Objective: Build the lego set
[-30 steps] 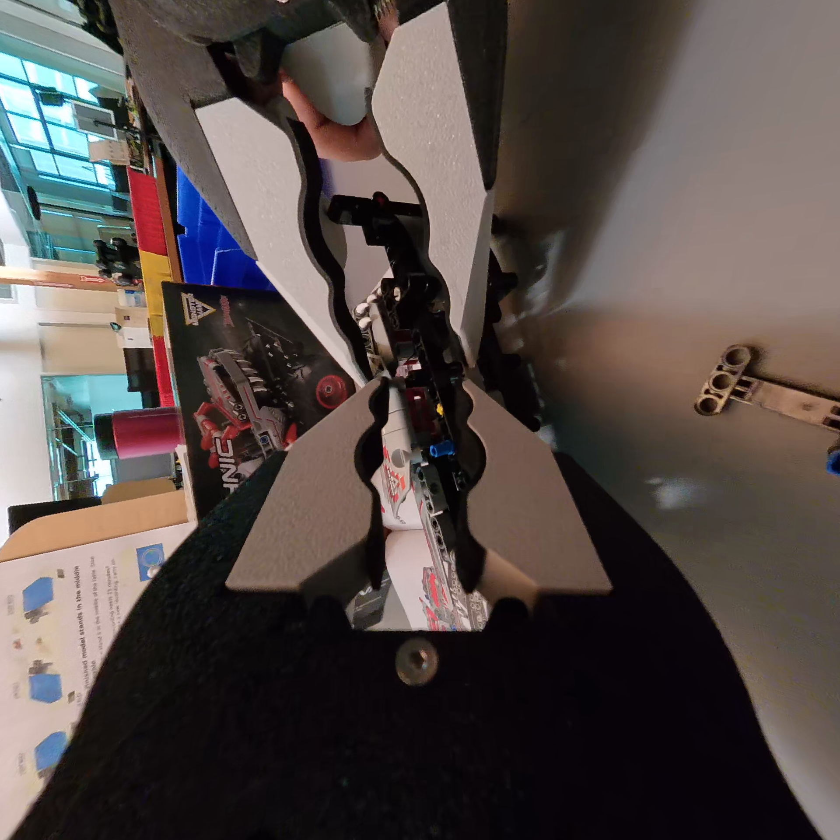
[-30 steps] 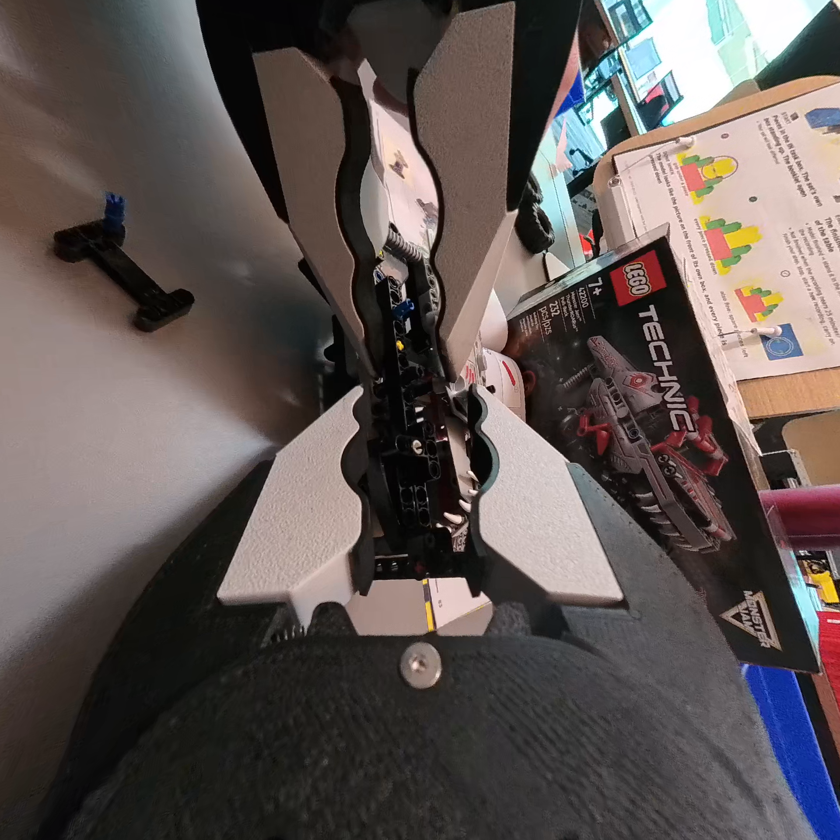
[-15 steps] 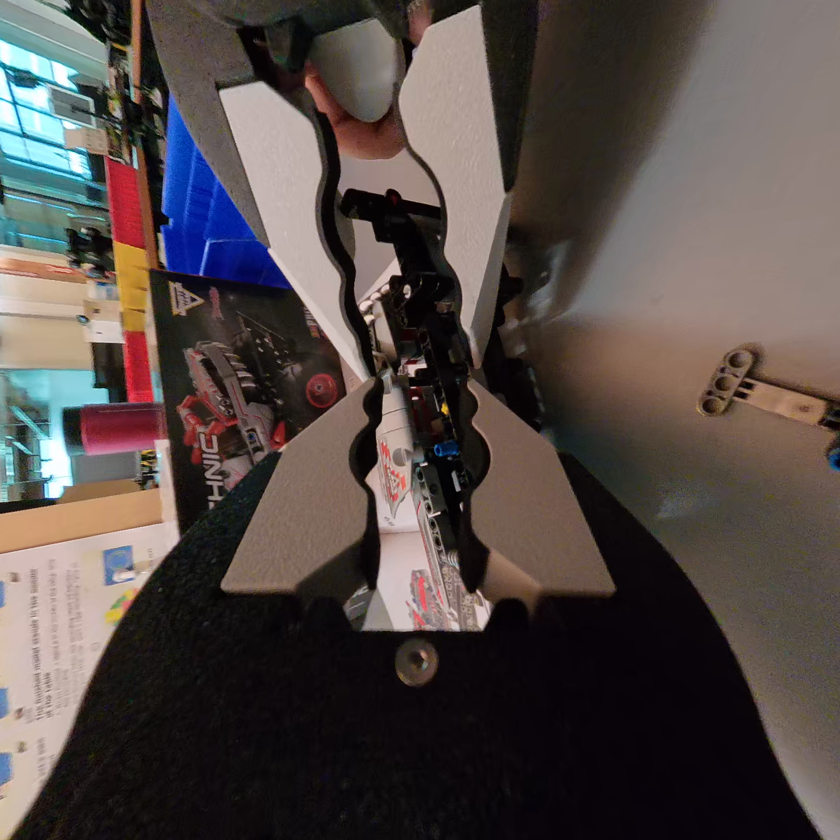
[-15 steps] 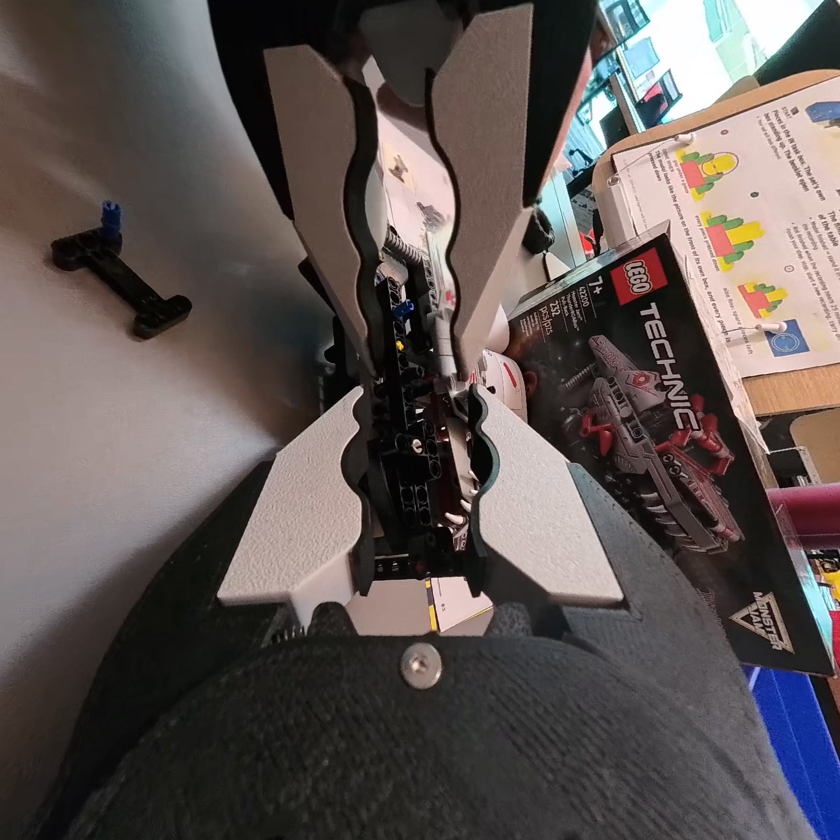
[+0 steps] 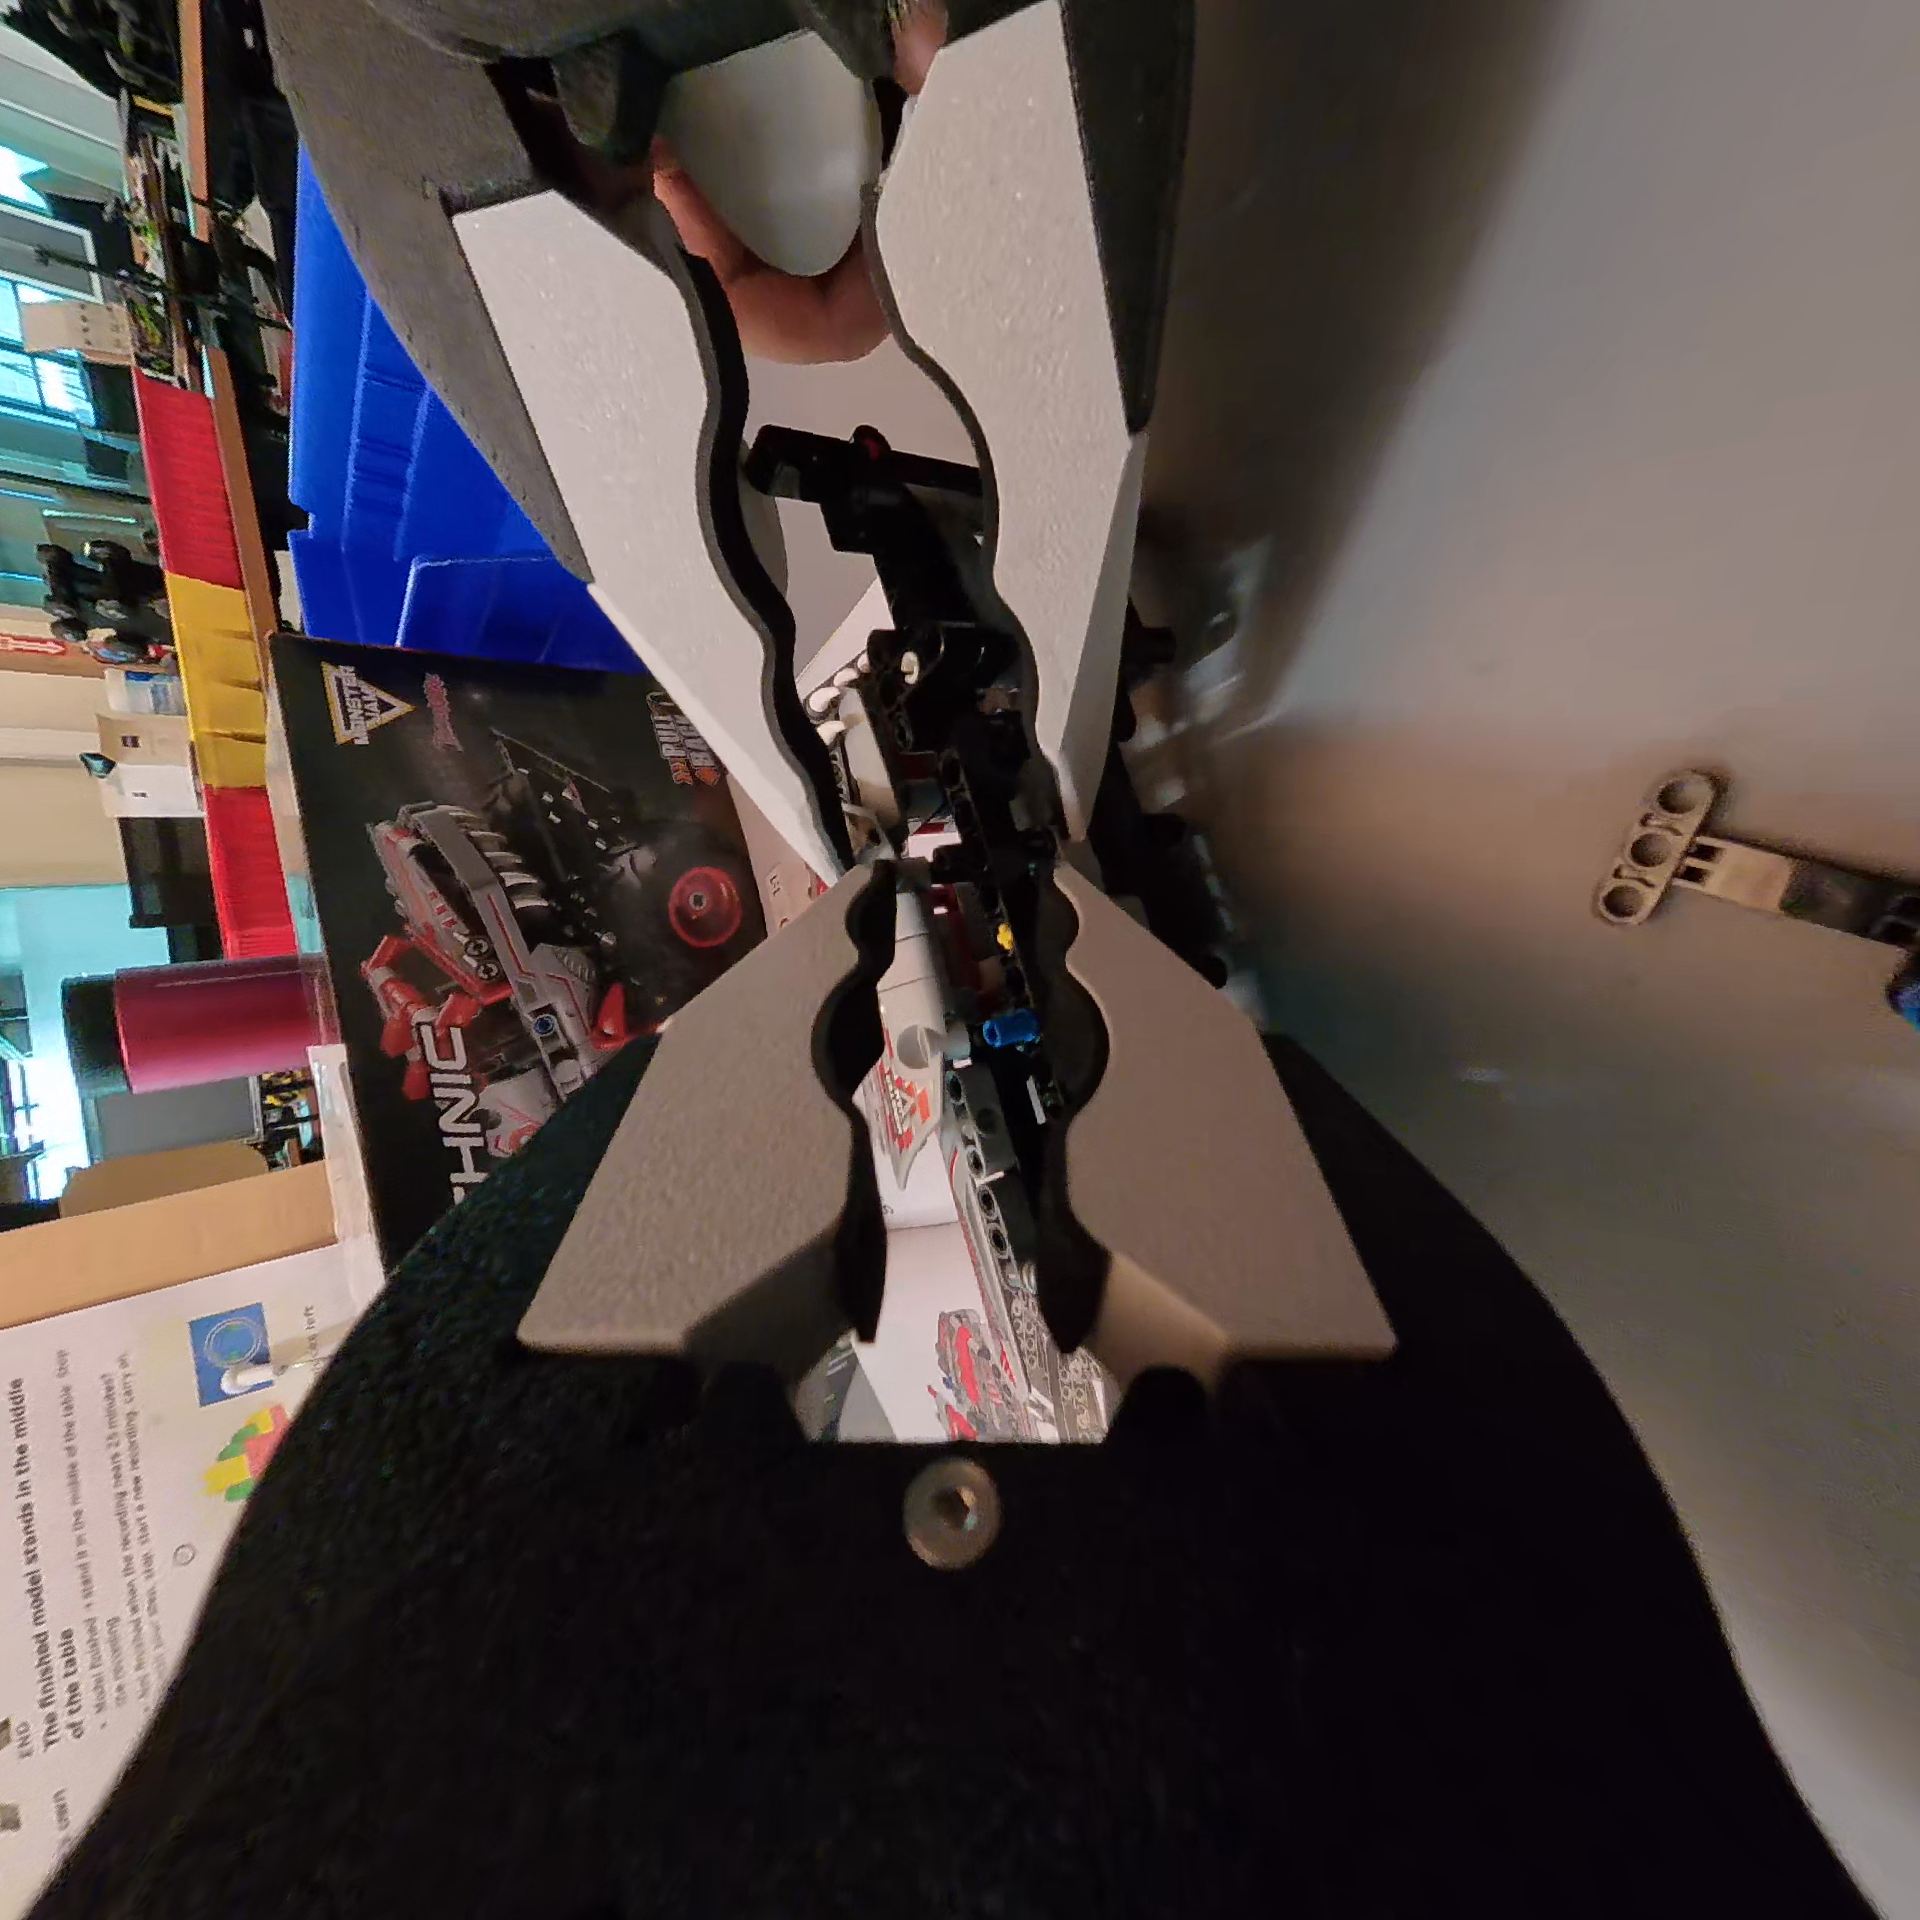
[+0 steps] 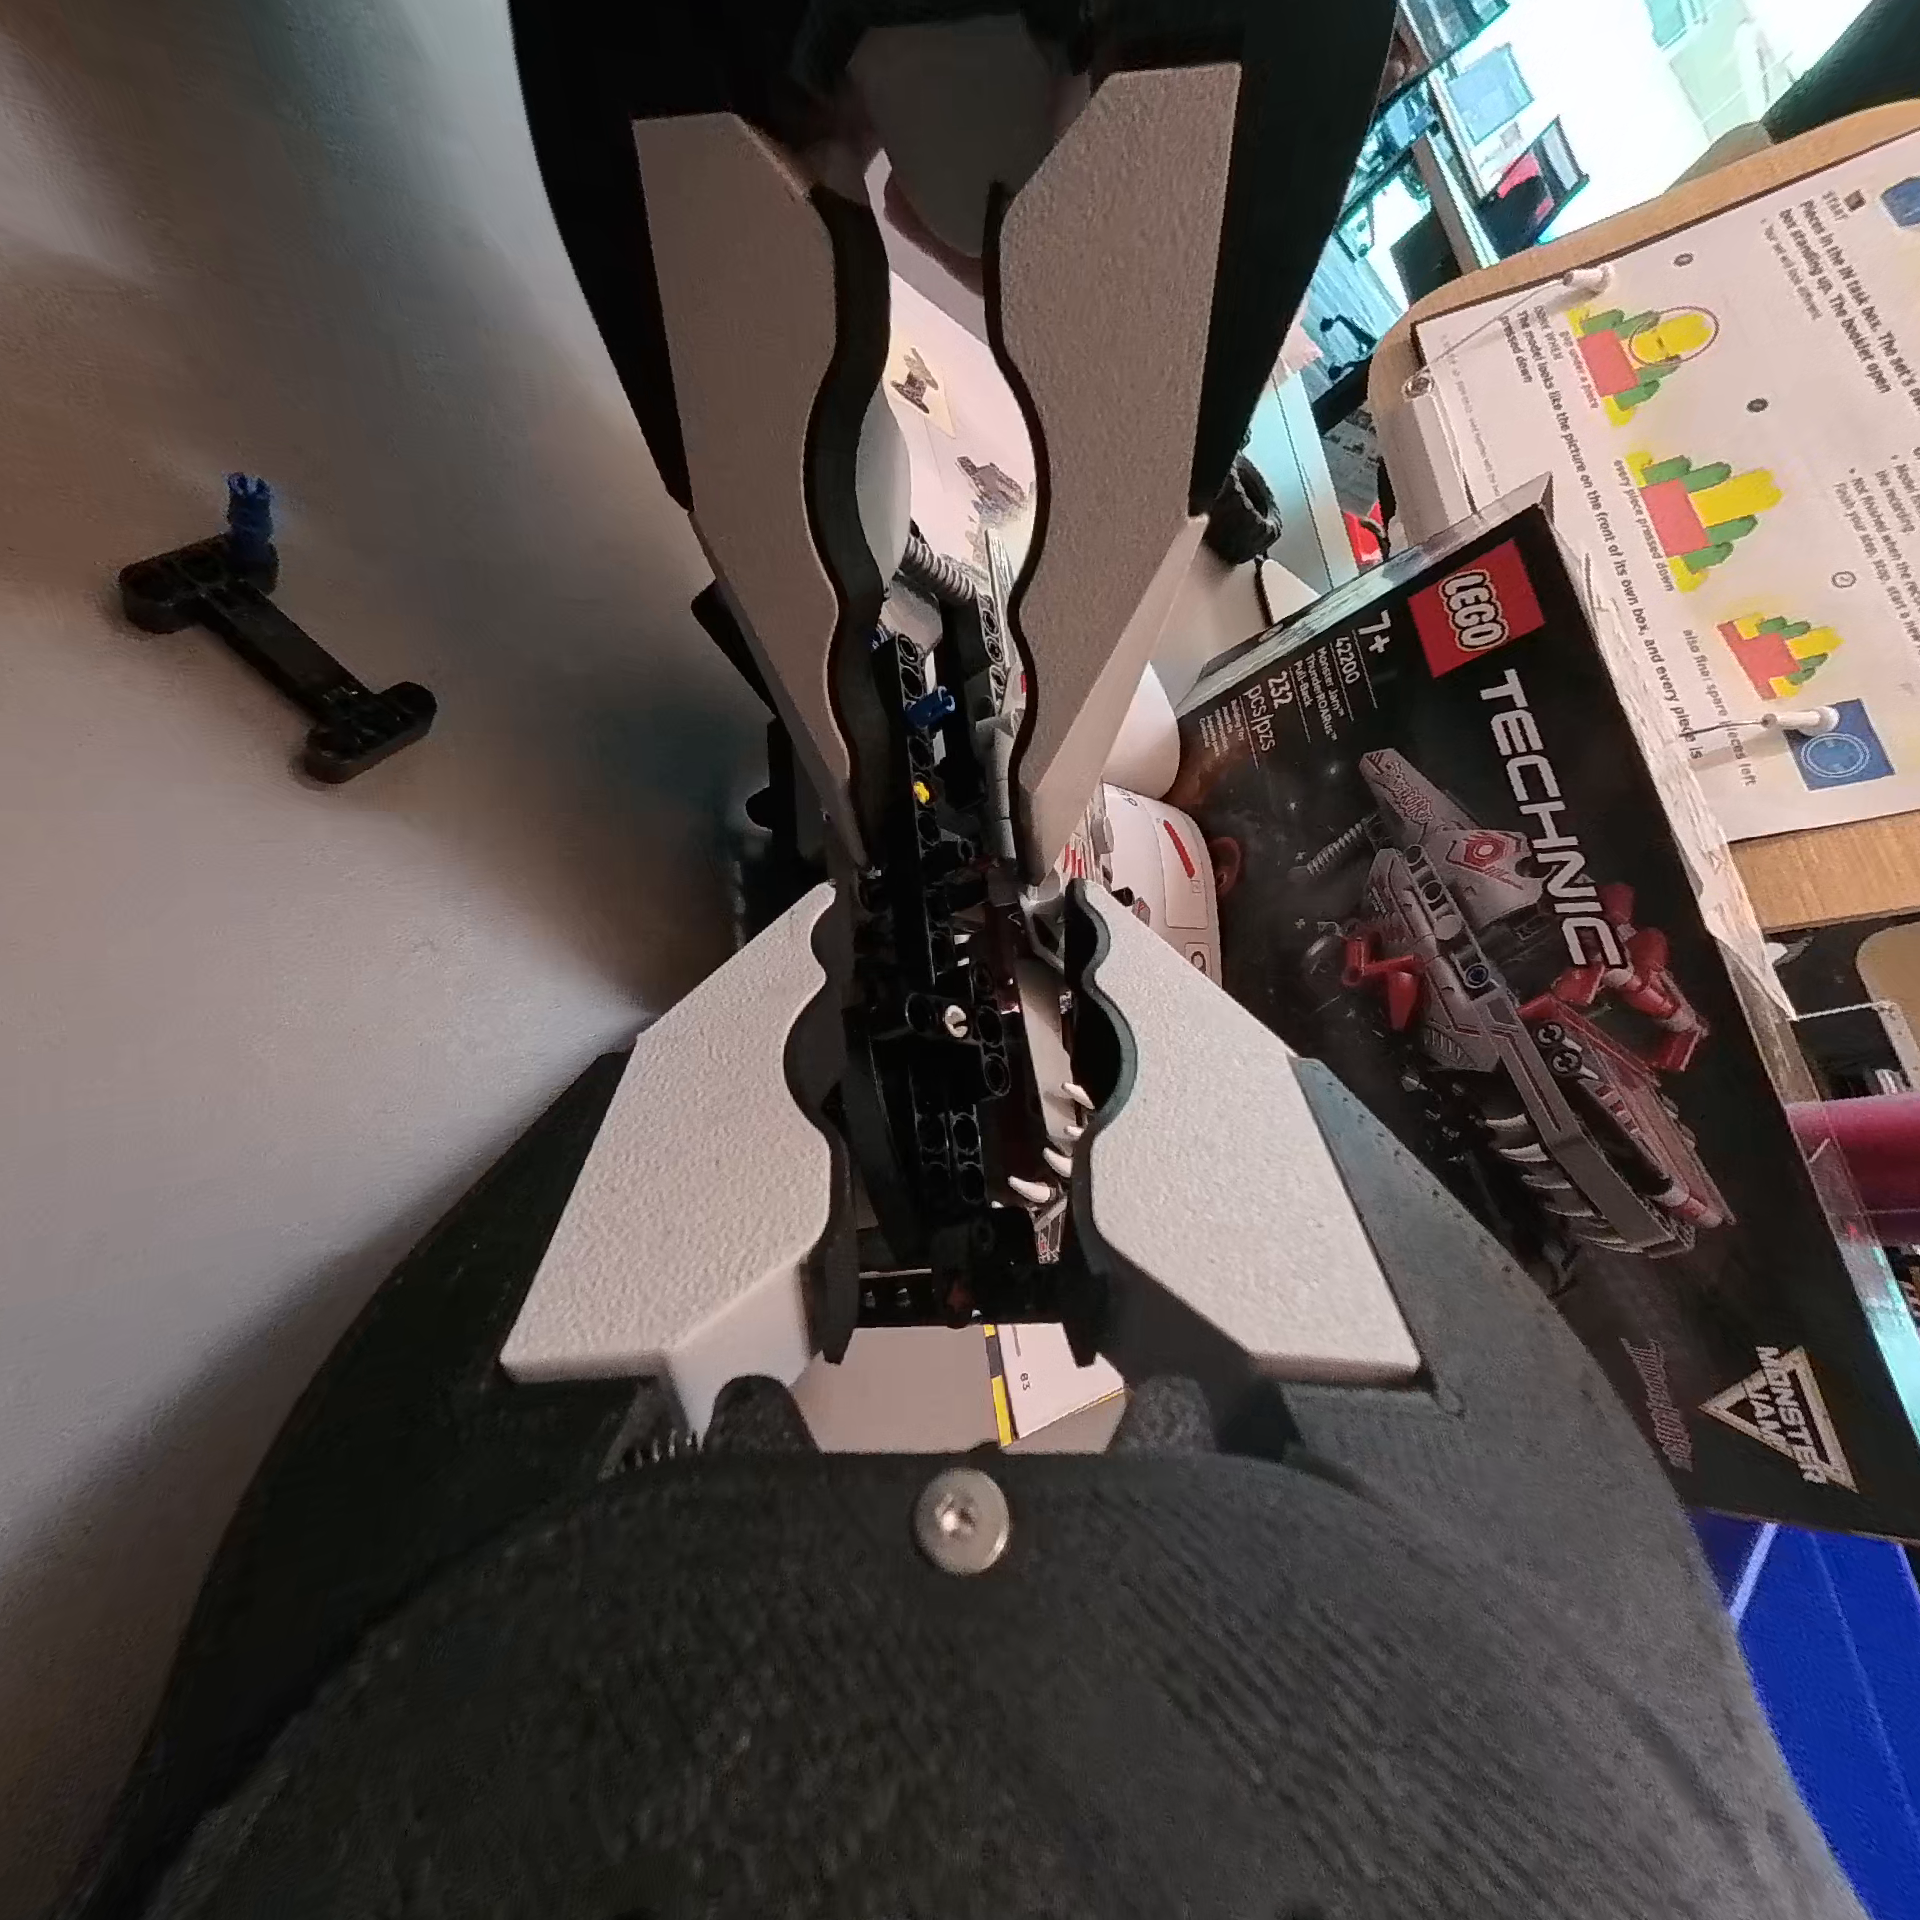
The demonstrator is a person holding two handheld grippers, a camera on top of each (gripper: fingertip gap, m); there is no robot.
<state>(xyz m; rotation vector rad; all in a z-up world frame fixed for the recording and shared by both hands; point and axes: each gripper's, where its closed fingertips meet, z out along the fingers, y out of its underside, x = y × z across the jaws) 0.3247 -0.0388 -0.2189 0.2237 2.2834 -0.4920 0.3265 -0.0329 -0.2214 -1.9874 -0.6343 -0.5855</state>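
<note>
Clearly pinched from both ends: left gripper (image 5: 961, 1049) and right gripper (image 6: 961, 1049), tips nearly touching, jaws narrowed onto the half-built lego model (image 6: 935, 1039), held clear of the white table (image 6: 312, 1039). Likely to pop pins or panels loose if squeezed or twisted unevenly.

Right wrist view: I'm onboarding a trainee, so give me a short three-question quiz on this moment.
1. True or false: both grippers clamp the partly built black, grey and white model.
2. The loose black beam with a blue pin lies: A) on the white table, B) in the right gripper, C) on the dark set box.
3. Fill in: the left gripper is ____.

Key: 1 true; 2 A; 3 shut.
</note>
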